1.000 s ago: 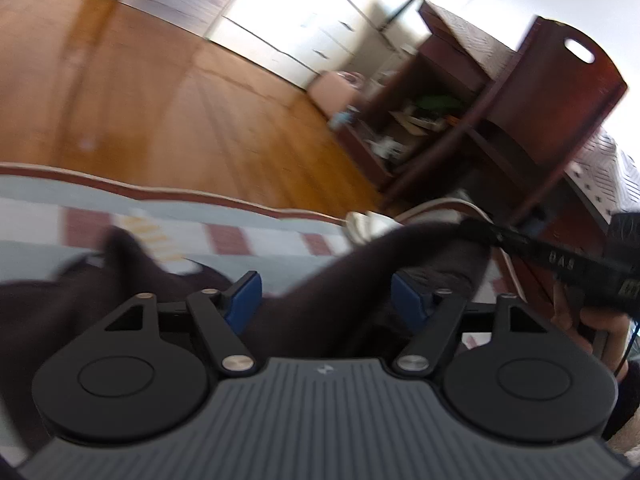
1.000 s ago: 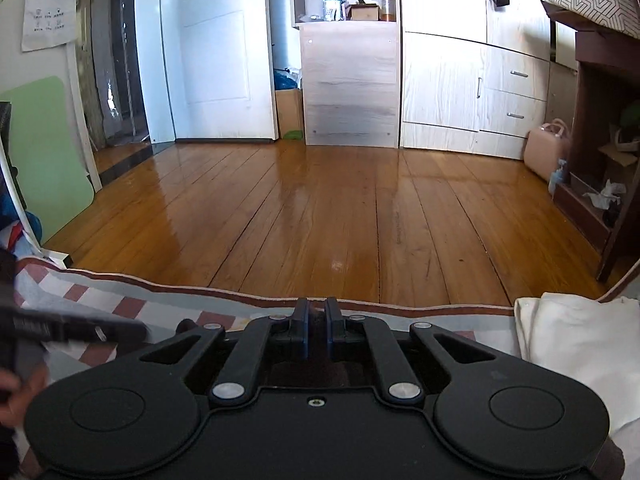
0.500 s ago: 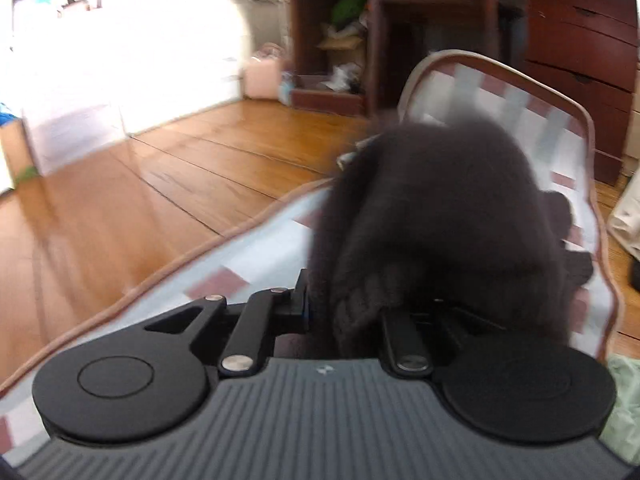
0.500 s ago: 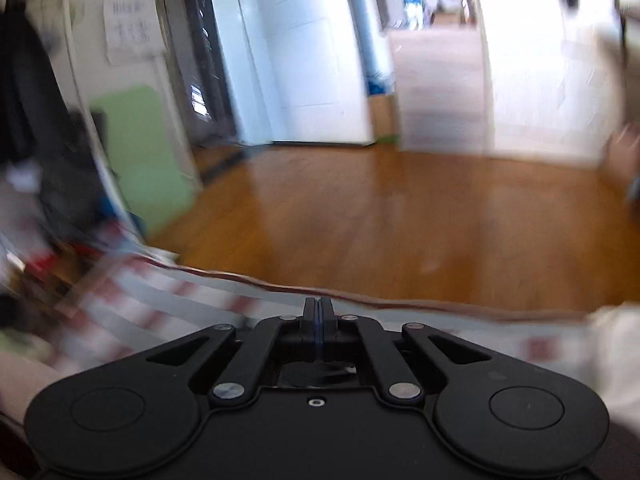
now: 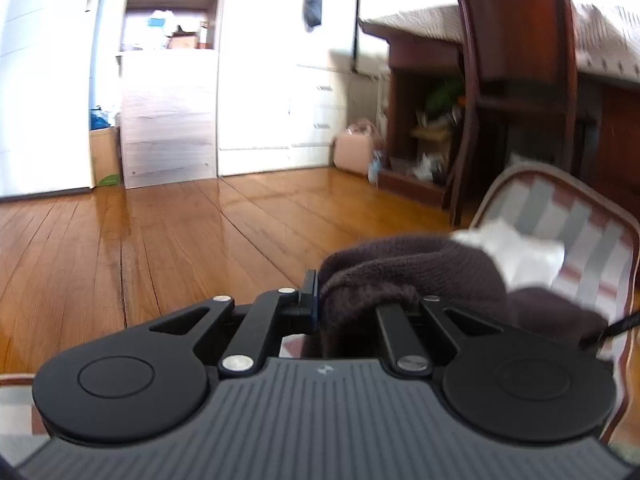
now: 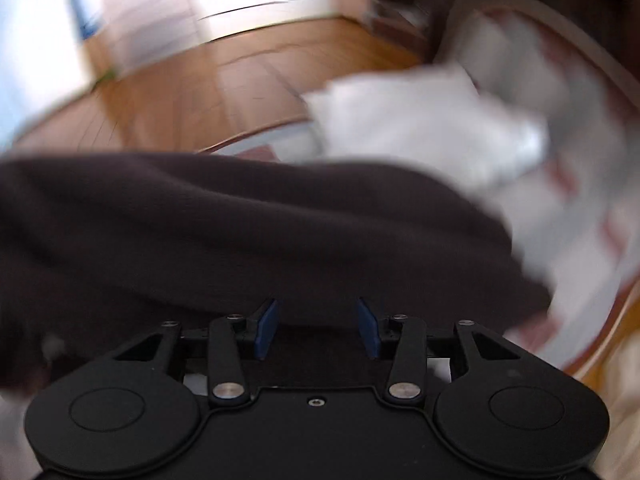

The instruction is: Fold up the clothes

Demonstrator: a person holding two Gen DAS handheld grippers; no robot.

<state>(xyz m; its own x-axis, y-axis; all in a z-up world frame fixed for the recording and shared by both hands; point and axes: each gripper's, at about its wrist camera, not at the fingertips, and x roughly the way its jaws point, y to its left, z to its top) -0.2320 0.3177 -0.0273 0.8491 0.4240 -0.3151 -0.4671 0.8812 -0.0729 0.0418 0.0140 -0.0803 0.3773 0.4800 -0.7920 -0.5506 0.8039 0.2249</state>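
A dark brown knit garment [image 5: 420,272] is bunched over my left gripper [image 5: 344,300], which is shut on its edge; the right finger is hidden under the cloth. In the right wrist view the same dark garment [image 6: 240,232] spreads wide just ahead of my right gripper [image 6: 316,324], whose blue pads [image 6: 267,328] stand apart and hold nothing. The view is blurred. A white garment [image 6: 420,120] lies beyond on the striped mat [image 6: 568,184]; it also shows in the left wrist view [image 5: 516,252].
The striped mat with a brown border [image 5: 560,208] lies on a wooden floor [image 5: 160,232]. A dark wooden chair and bed frame [image 5: 516,80] stand at the right. White cabinets [image 5: 280,80] and a pink bag [image 5: 354,148] are at the back.
My left gripper closed on the dark garment and swung round with it. My right gripper went from shut to open and swung right over the garment toward the white cloth.
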